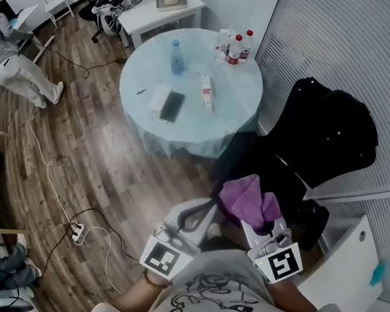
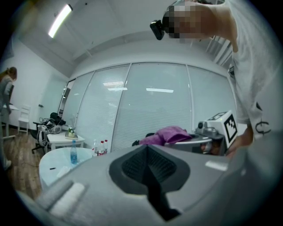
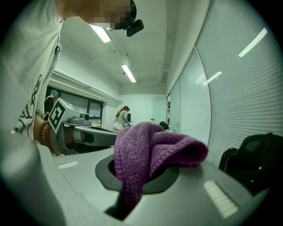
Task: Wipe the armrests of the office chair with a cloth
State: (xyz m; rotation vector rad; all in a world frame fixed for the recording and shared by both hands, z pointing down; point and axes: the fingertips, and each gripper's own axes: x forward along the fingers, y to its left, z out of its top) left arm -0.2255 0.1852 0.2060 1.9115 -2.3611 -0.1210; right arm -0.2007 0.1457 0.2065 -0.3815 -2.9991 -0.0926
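Note:
In the head view I hold both grippers close to my chest. My right gripper (image 1: 261,216) is shut on a purple knitted cloth (image 1: 248,198), which bunches up over its jaws (image 3: 152,148). My left gripper (image 1: 198,216) is beside it, shut, with nothing between its jaws (image 2: 149,170); the left gripper view shows the cloth (image 2: 166,134) to its right. The black office chair (image 1: 326,132) stands just ahead and to the right, against the blinds, and appears as a dark shape (image 3: 255,160) in the right gripper view. I cannot make out its armrests clearly.
A round white table (image 1: 246,111) ahead holds a water bottle (image 1: 177,58), a dark tablet (image 1: 172,106) and several small bottles (image 1: 234,46). A white cabinet (image 1: 350,263) is at my right. Cables and a power strip (image 1: 78,233) lie on the wood floor. A person (image 1: 12,59) stands far left.

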